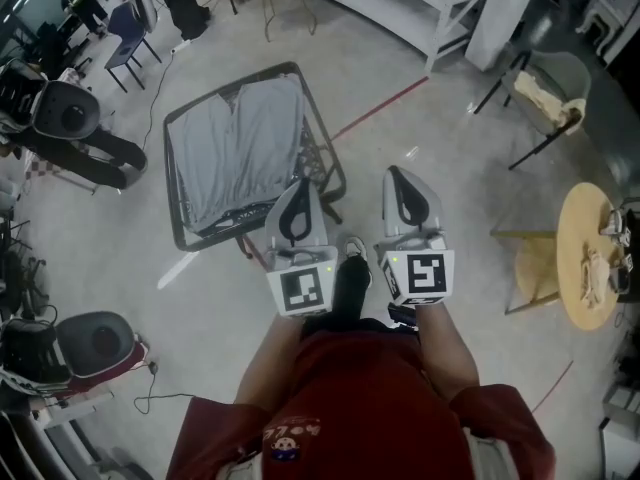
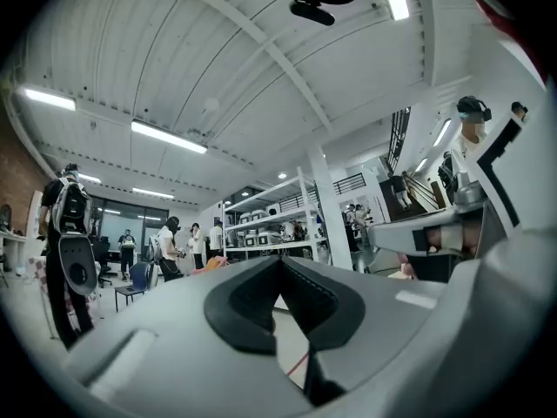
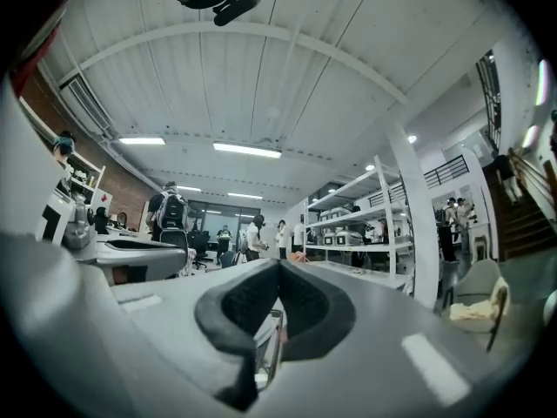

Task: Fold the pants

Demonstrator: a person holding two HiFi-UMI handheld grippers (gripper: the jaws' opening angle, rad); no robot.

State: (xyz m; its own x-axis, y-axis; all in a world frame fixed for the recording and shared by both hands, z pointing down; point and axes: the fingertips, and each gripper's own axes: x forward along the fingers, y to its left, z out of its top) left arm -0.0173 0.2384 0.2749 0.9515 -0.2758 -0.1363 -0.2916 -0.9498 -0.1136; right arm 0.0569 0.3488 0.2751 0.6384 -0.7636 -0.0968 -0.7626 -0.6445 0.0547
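Grey pants [image 1: 240, 143] lie spread flat, legs side by side, on a small dark-framed table [image 1: 172, 178] ahead of me in the head view. My left gripper [image 1: 303, 185] is held just off the table's near right corner, jaws shut with nothing between them. My right gripper [image 1: 398, 175] is held level beside it over the bare floor, also shut and empty. In the left gripper view the shut left gripper [image 2: 280, 264] points out across the room. The right gripper view shows the shut right gripper [image 3: 278, 268] the same way. The pants show in neither gripper view.
A round wooden table [image 1: 590, 258] and a wooden stool [image 1: 535, 268] stand to the right. A chair with a cloth on it [image 1: 550, 93] is at the far right. Wheeled equipment [image 1: 70, 118] lines the left. White shelving [image 2: 270, 225] and several people stand across the room.
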